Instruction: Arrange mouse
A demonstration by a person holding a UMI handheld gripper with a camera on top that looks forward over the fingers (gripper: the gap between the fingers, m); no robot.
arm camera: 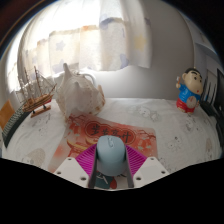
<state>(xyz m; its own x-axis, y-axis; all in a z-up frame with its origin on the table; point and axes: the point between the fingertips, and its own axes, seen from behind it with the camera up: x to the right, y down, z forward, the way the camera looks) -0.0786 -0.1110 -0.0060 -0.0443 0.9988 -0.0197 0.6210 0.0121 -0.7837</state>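
Pale blue mouse [110,153]: lower centre of the frame, lying between my two fingers, its rounded back toward the camera.
Claw [110,165]: my fingers stand to either side of the mouse; whether the pads press on it or leave a gap, I cannot tell.
Pads [88,160]: magenta, ribbed, flanking the mouse left and right.
Surface under mouse: an orange-and-red patterned mat [100,128], stretching from the mouse toward the middle of the frame.
Table [170,140]: white top with a faint pattern, filling the lower half.
White bag [77,92]: left of centre, beyond the mat, crumpled and knotted at its top.
Model ship [36,92]: far left, wooden, masts upright, beside the bag.
Toy figure [188,90]: right edge, standing upright, red top and blue legs, well apart from the mouse.
Background: pale curtain [90,40] across the upper frame, light coming through.
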